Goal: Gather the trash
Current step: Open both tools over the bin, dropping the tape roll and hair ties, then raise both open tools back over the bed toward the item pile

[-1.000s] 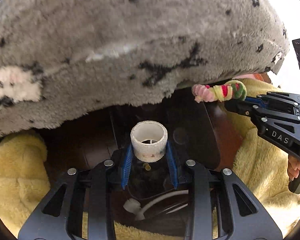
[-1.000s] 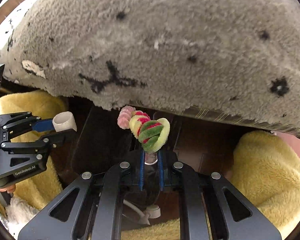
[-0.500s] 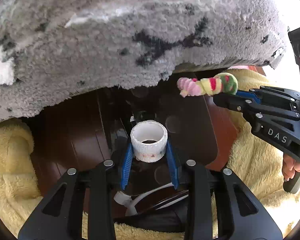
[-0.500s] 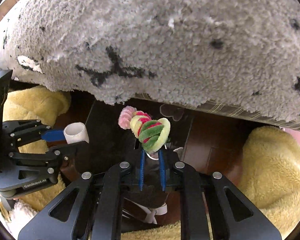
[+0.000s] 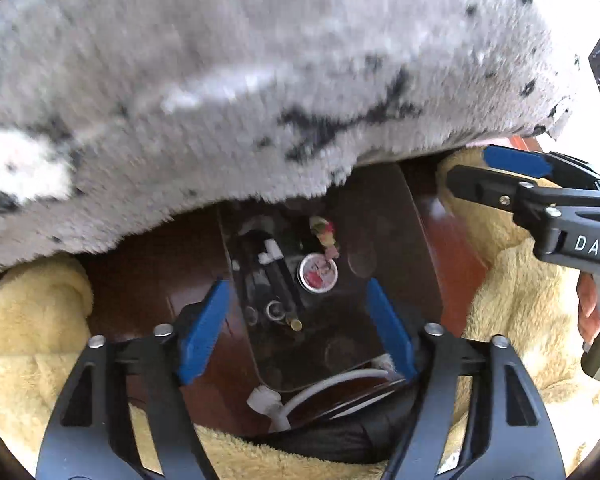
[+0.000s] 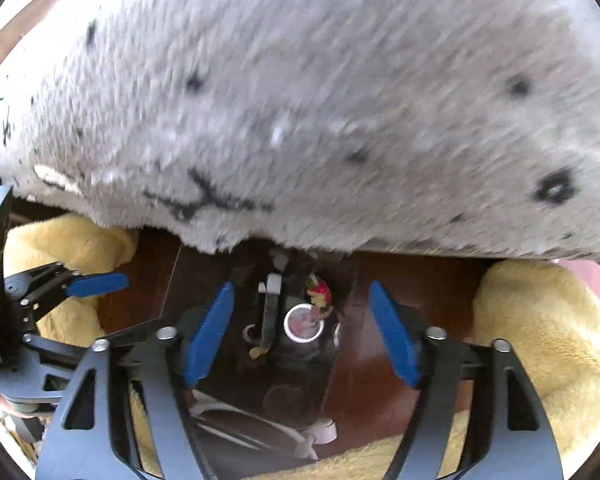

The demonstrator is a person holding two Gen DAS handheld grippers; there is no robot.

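Closest in the left wrist view, the left gripper (image 5: 297, 326) is spread wide and holds nothing. In its own view the right gripper (image 6: 302, 334) is spread wide and empty too. Just past the fingertips, a dark see-through bin (image 5: 384, 240) sits on the brown floor (image 5: 147, 276) with the trash down inside it. The white roll (image 5: 318, 273) lies at about 12 o'clock from the left tongs, with its round open end facing up. The fuzzy twist (image 5: 324, 233) is right behind it, touching or almost touching, with its long side running from 11 to 5 o'clock. Both tongs hang over the bin, so I think neither is nearer. To fetch more trash, they likely need to lift away first. Farther back are a yellow blanket (image 5: 31, 344) at the sides and a gray spotted rug (image 5: 259, 80).
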